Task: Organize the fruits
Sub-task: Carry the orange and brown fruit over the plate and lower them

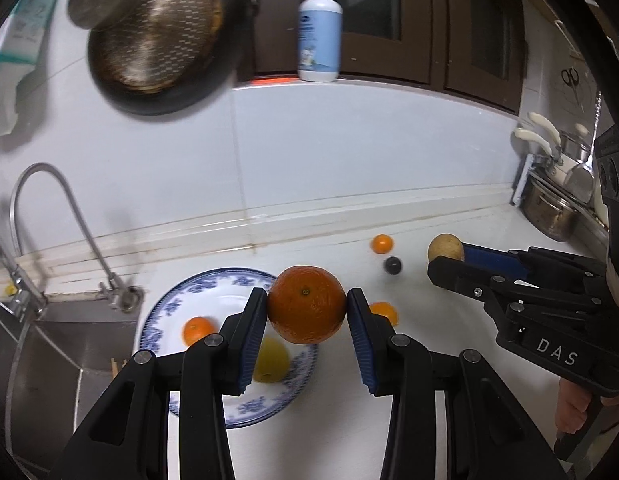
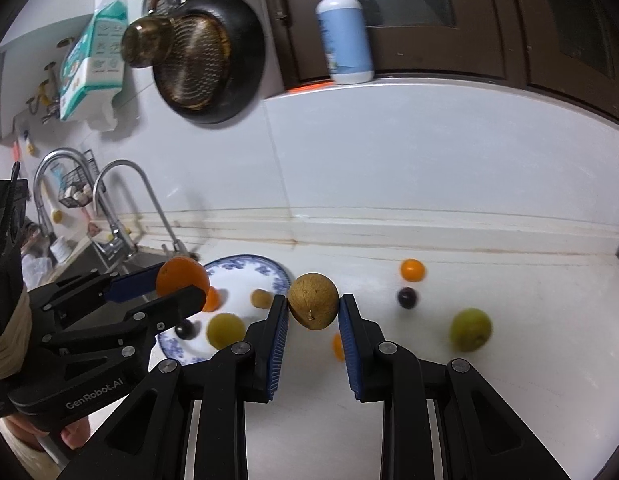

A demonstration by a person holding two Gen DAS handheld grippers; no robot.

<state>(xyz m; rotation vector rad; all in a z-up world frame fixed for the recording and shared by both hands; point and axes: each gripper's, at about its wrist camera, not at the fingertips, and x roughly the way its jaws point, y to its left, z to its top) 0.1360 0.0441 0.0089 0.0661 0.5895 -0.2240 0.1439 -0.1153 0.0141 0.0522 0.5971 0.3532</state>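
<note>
A large round orange fruit (image 1: 306,304) is pinched between the blue pads of the left hand-held gripper (image 1: 306,306), at the centre of the left wrist view, lifted clear of the white bench (image 1: 449,320); a brown, rough-skinned oval fruit (image 2: 313,301) is pinched likewise by the right hand-held gripper (image 2: 313,308), at the centre of the right wrist view. The blue-and-white patterned porcelain plate (image 1: 165,312) lies at the lower left of the left wrist view, just beside the steel sink (image 1: 69,352); a small orange fruit (image 1: 197,330) and a yellow-green round fruit (image 1: 271,362) are already held on it. Loose on the bench are seen a small orange citrus (image 2: 413,270), a dark round plum (image 2: 408,297) and a green round fruit (image 2: 470,329), toward the right of the right wrist view.

The step in hand is judged to be the carrying of both fruits to the plate; each should be lowered over a bare patch, clear of the fruit already there, and released only once it is resting; round fruit is likely to roll if dropped; the two hand-held grippers are best brought in one after the other, so that a collision over the plate is avoided.
</note>
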